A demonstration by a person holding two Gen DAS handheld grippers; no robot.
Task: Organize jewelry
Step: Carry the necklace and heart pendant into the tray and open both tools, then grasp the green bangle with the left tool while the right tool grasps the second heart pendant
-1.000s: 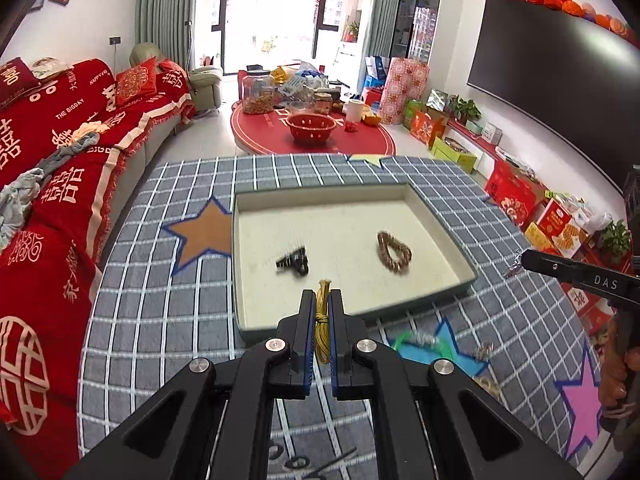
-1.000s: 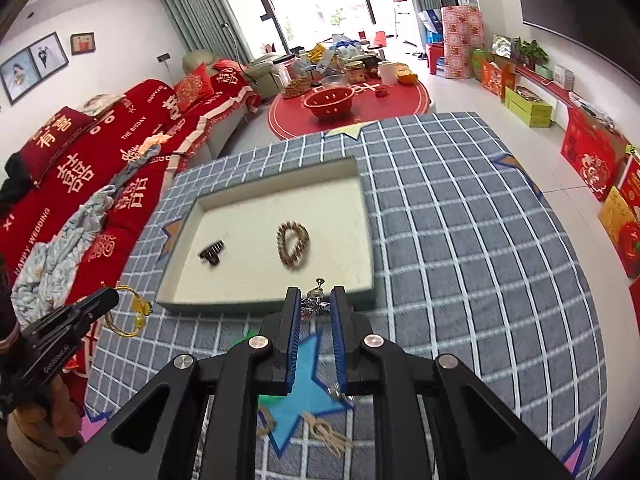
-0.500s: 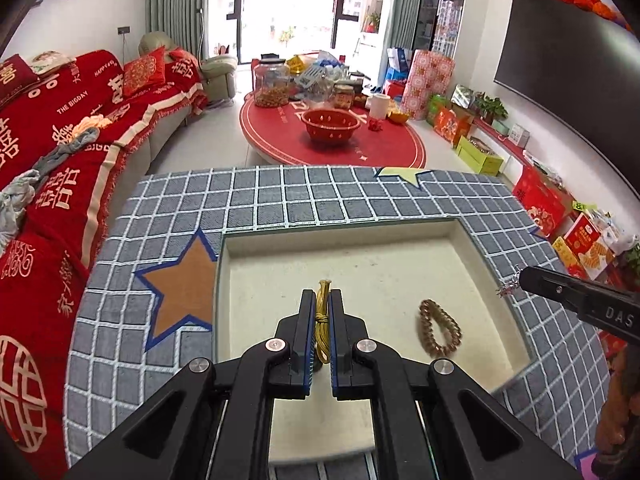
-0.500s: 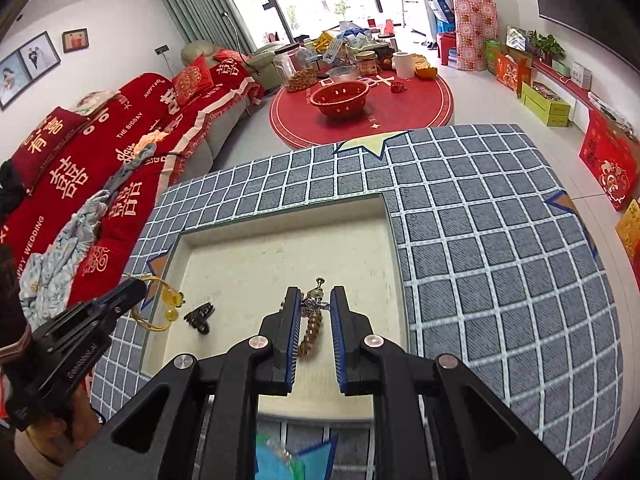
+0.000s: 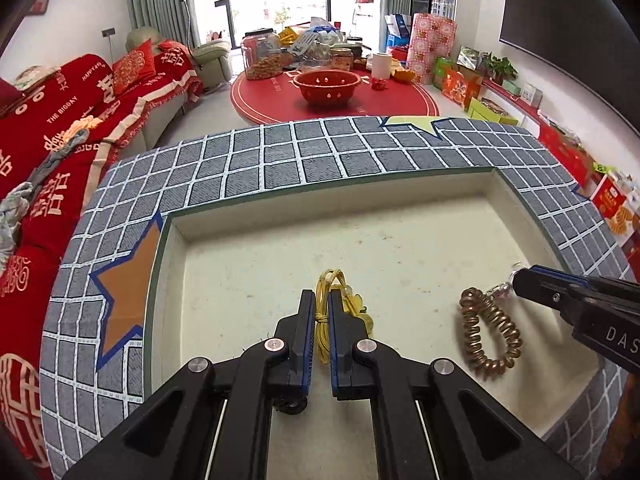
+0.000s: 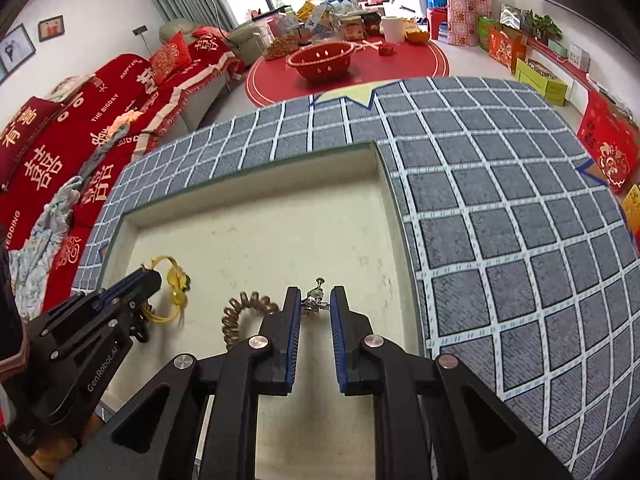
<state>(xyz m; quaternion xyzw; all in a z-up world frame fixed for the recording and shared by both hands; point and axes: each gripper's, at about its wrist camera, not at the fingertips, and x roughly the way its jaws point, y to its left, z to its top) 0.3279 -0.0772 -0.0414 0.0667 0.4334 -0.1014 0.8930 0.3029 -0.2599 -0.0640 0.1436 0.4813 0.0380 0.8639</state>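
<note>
Over the table (image 5: 280,160), both grippers have come down into the tray (image 5: 400,192). Left gripper (image 5: 319,300) clenches a gold bracelet (image 5: 326,280); right gripper (image 6: 315,304) clenches a silver charm (image 6: 316,300), ready to drop beside the coil bracelet (image 5: 490,336).

Tray (image 5: 520,208) on table (image 5: 280,152); beaded bracelet (image 5: 490,334) in tray, right of bangle (image 5: 326,280).

The table (image 5: 280,160) is covered with a grey cloth of white squares and coloured stars. On it stands a shallow cream tray (image 5: 400,192) with a green rim. An orange star (image 5: 128,292) lies at 9 o'clock from the tray, a pale yellow one (image 5: 412,122) at 12 o'clock.
</note>
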